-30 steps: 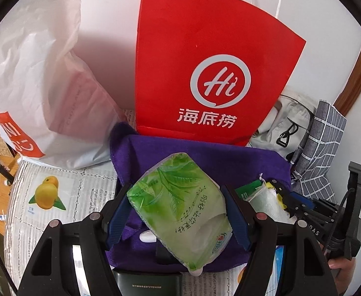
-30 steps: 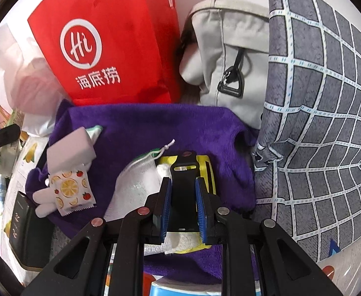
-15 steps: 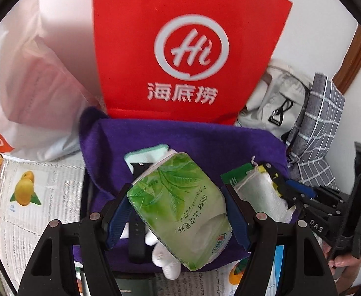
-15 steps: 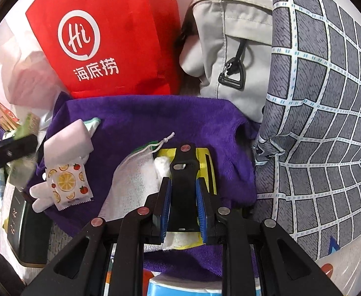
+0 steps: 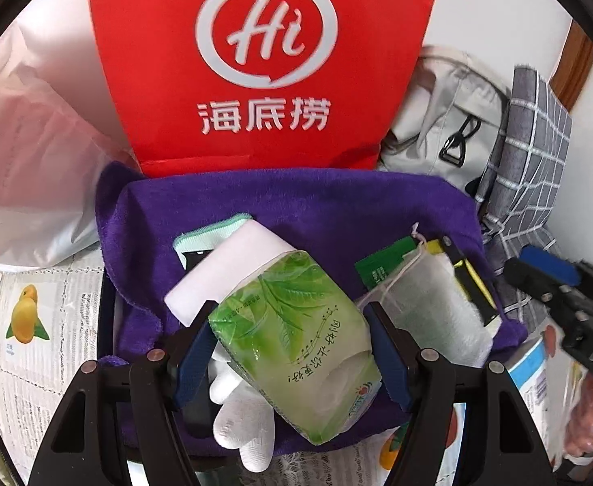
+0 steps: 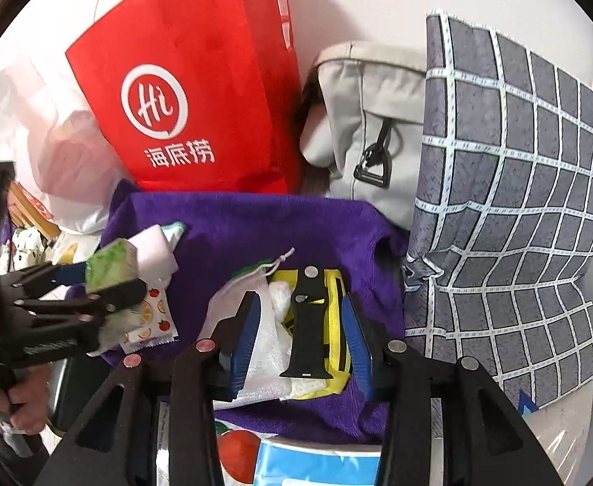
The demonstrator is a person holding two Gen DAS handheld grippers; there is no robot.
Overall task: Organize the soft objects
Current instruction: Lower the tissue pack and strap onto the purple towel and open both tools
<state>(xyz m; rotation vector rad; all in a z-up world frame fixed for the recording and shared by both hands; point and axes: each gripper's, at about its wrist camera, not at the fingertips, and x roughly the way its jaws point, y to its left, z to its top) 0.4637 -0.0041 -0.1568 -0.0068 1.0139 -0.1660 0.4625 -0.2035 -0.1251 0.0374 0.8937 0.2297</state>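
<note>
left tongs (image 5: 292, 348) clamp the green tissue pack (image 5: 296, 340); right tongs (image 6: 302, 340), just parted, straddle the black strap (image 6: 308, 324).

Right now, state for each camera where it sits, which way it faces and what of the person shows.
Left wrist: on the left gripper, looking down its fingers at the green tissue pack it clamps over the purple towel; the right hand shows.
Right wrist: on the right gripper, jaws just opened around the black strap; the left hand shows.
Shared: towel, red bag.
</note>
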